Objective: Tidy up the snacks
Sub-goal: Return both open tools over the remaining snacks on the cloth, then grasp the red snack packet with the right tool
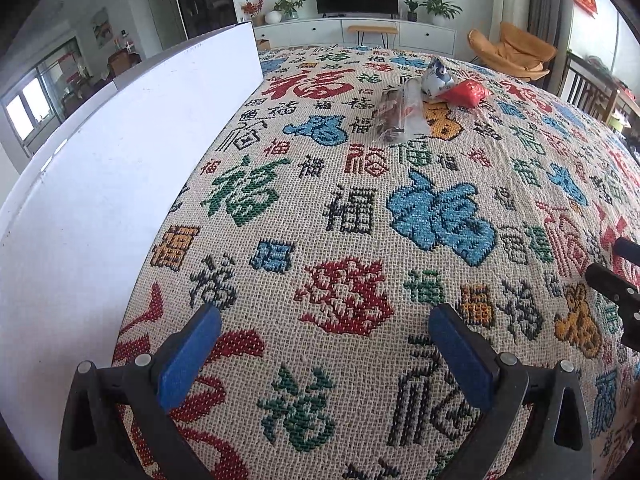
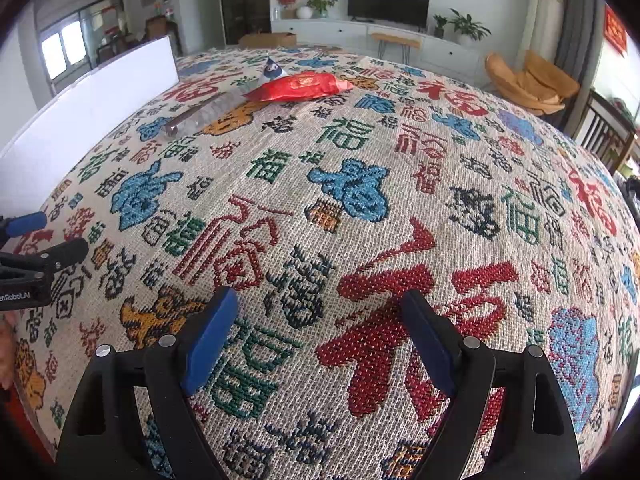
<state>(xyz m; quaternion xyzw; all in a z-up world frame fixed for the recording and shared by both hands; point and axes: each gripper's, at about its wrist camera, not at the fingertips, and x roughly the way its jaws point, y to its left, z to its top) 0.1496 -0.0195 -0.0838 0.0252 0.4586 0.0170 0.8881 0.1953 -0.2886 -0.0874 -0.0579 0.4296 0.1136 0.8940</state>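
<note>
Three snacks, red packet (image 2: 298,86), blue-white pouch (image 2: 272,70) and clear wrapper (image 2: 204,114), lie clustered at the counter's (image 2: 400,208) far side, near the white box (image 2: 80,116). None is sorted. Your left claw (image 1: 325,344) and right claw (image 2: 320,330) hover spread wide, empty, well short.

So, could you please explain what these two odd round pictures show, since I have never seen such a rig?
A person holds a two-finger gripper in each hand, and each carries a fisheye camera looking along its fingers. That lens bends the flat table into a dome. One picture is from the left gripper, the other from the right gripper. Both are open and hold nothing. Beneath them is a woven tablecloth with coloured characters. At its far end lie three snacks: a red packet, a clear packet and a small blue-and-white pouch. A white box stands along the left side.
</note>
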